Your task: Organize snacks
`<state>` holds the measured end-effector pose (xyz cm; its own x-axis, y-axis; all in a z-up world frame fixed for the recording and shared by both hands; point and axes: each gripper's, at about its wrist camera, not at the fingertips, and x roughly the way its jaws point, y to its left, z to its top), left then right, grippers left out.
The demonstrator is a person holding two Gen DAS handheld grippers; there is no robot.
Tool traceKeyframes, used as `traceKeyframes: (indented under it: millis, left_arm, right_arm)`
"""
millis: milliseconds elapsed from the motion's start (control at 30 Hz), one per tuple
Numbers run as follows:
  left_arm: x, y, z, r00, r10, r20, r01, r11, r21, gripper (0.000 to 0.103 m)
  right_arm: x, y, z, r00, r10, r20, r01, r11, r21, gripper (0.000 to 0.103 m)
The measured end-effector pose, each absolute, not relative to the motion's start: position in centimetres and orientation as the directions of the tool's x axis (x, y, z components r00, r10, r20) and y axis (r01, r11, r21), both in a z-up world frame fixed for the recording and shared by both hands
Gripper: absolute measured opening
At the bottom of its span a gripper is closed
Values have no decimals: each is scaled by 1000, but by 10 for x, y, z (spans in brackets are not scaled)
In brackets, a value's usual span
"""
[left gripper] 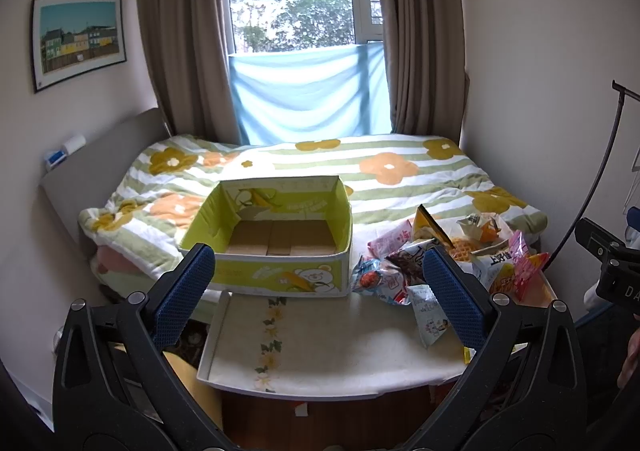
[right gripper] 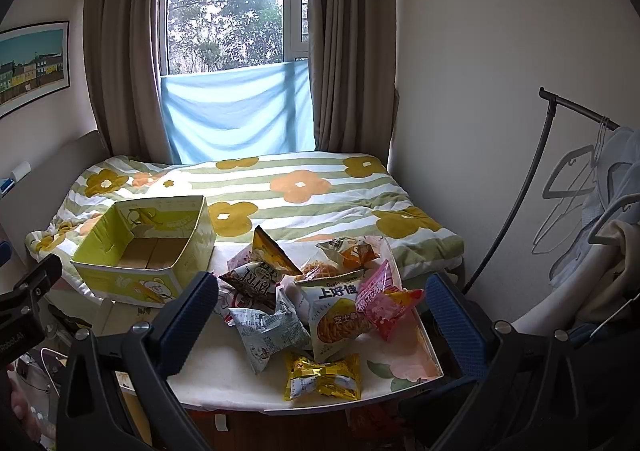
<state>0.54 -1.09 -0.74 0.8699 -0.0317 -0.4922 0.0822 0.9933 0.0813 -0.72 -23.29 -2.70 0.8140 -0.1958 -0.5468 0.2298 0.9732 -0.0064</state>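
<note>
Low in each frame, the left gripper (left gripper: 318,291) and right gripper (right gripper: 322,311) gape wide, holding nothing. Snack packets (right gripper: 320,291) lie heaped at centre on the tray (right gripper: 400,383), and the yellow-green box (right gripper: 132,287) sits at left, partly on the bed (right gripper: 320,187).

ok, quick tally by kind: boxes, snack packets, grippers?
Box: 1, empty
Snack packets: at least 8, the pile overlaps
Left gripper: 1, open
Right gripper: 1, open
Total: at least 11

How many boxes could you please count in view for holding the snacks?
1: the yellow-green cardboard box, empty, on the table's far left edge against the bed.
</note>
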Motion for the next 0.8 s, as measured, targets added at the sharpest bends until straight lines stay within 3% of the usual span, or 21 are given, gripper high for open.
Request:
traceKeyframes:
  millis: [800]
  left_arm:
    - [2, -11, -1, 874, -24, -485, 74, 994, 84, 103]
  right_arm:
    - [-7, -229, -23, 820, -185, -541, 221, 975, 0, 103]
